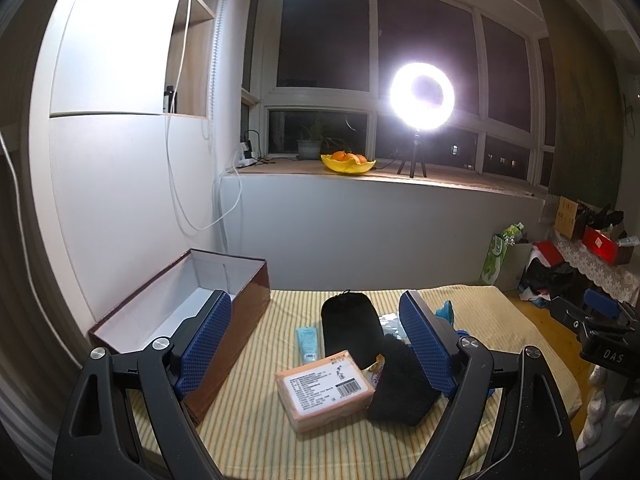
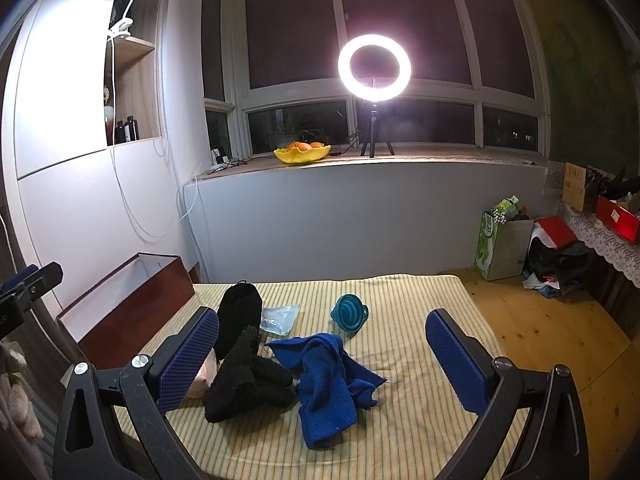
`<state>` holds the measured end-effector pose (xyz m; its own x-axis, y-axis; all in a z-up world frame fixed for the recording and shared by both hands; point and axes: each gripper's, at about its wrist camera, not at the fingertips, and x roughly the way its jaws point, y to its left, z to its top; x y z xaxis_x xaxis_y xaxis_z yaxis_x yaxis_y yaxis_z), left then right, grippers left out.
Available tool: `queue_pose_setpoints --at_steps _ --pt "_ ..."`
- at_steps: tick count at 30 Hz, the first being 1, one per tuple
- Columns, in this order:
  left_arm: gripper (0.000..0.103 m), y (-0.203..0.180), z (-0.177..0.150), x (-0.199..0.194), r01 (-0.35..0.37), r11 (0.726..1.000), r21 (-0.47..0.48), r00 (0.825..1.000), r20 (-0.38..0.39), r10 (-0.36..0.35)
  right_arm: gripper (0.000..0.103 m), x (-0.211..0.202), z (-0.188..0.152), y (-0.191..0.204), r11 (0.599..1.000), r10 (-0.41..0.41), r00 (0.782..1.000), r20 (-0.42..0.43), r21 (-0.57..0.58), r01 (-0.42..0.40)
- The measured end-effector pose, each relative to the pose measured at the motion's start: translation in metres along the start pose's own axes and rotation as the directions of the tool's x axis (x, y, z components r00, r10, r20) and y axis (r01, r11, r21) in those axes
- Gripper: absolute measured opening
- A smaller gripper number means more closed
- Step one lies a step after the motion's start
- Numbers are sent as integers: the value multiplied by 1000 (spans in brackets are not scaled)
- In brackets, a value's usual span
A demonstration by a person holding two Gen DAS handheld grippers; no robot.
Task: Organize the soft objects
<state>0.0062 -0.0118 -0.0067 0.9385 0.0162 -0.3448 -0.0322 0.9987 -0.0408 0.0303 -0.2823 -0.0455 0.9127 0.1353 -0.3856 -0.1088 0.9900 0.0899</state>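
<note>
Yellow striped cloth covers the bench (image 1: 256, 432) under a dark window and a glaring ring light (image 1: 422, 95). From the left wrist view, the left tool (image 1: 316, 344) hangs wide and empty above the clutter: an orange wrapped pack (image 1: 324, 390) lies just ahead between its fingers, a black pouch (image 1: 350, 330) stands behind it, a small teal tube (image 1: 308, 344) lies beside the pouch, and a fuzzy black cloth (image 1: 400, 384) rests against the right finger. The open brown box (image 1: 192, 312) lies to the left, its long axis running away toward the wall, nearer this tool. From the right wrist view, the right tool (image 2: 324, 360) is likewise spread wide, holding nothing; the blue towel (image 2: 328, 384) lies crumpled directly between its fingers, touching the fuzzy black cloth (image 2: 244, 380) on its left, with a teal collapsible funnel (image 2: 348, 312) farther back. The towel looks the natural first pick for the right side, with the box well to the left.
</note>
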Motion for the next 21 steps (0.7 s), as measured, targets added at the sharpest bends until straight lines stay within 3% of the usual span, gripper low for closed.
queue_pose_setpoints --at_steps 13,21 --pt "86 -3 -8 7 -2 1000 6 999 -33 2 102 8 -5 -9 1000 3 1000 -26 8 -3" --pt "86 27 -29 17 -40 999 -34 994 -106 36 102 22 -10 -13 998 55 995 -86 27 -53"
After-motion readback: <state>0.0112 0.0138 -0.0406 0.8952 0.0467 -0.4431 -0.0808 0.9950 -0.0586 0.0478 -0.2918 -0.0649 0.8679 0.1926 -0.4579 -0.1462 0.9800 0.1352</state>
